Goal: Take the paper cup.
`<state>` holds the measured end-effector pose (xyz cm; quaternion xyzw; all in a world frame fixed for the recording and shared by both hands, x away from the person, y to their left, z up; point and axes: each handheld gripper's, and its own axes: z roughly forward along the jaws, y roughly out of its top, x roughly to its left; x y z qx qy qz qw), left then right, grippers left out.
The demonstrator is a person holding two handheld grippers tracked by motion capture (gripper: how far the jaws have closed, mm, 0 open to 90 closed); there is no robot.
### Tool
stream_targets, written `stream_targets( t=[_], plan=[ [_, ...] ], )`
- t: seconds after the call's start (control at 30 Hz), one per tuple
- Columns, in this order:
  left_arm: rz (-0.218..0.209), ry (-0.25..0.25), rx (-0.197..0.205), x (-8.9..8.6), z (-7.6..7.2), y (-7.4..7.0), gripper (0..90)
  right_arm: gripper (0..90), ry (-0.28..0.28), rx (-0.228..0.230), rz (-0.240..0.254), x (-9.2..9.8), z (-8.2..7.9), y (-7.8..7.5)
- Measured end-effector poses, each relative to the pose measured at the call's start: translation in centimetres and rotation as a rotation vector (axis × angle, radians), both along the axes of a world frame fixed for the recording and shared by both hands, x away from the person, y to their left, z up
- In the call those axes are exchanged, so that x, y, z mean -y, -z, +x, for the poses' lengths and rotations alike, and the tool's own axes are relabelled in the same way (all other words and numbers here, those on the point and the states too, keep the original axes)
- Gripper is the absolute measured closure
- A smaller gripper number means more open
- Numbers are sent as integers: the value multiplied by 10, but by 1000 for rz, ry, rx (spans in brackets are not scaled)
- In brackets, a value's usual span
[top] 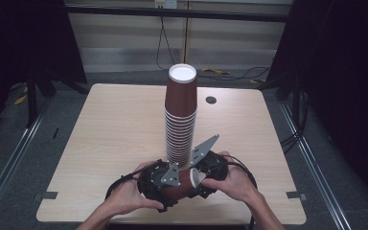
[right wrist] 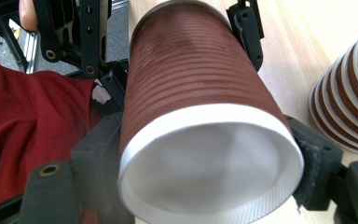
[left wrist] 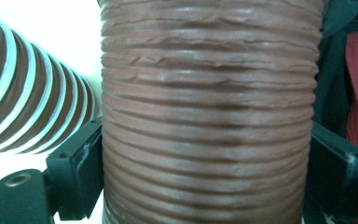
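Note:
A ribbed brown paper cup (top: 183, 186) with a white rim lies sideways just above the table's near edge, held between both grippers. My left gripper (top: 171, 188) has its jaws against both sides of the cup's body (left wrist: 209, 116). My right gripper (top: 199, 181) is shut on the same cup (right wrist: 191, 93) near its white rim, with the mouth facing its camera. A tall stack of matching cups (top: 179, 120) stands upside down mid-table, just behind the grippers. It shows as striped rims (left wrist: 28, 107) in the left gripper view and at the edge (right wrist: 349, 107) in the right gripper view.
The light wooden table (top: 115, 124) has a small round hole (top: 211, 100) near its far right. Dark frames and cables stand on the floor around it. The person's red clothing (right wrist: 28, 121) lies behind the held cup.

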<state>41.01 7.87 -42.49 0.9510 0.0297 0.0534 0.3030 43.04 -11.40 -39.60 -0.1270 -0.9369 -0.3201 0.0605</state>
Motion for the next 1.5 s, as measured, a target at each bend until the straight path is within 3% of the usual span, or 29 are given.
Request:
stream_targets(
  t=[0.17,0.53,0.7,0.8,1.07,1.5],
  plan=[
    [-28,-3,-17,-3,2,-1,121,236,0,-1,4,1,1,1],
    [-57,23,-12,-8,4,-1,120,238,0,-11,3,2,1,3],
    [-109,23,-37,-14,7,-3,120,239,2,-7,4,2,1,3],
    [-189,41,-48,-19,9,-7,148,239,2,-4,-12,1,1,5],
    [-287,-4,-56,-32,13,-16,158,237,24,-11,-6,6,5,10],
    [-338,-77,-53,-44,13,-15,159,233,129,22,56,38,1,6]
  ],
)
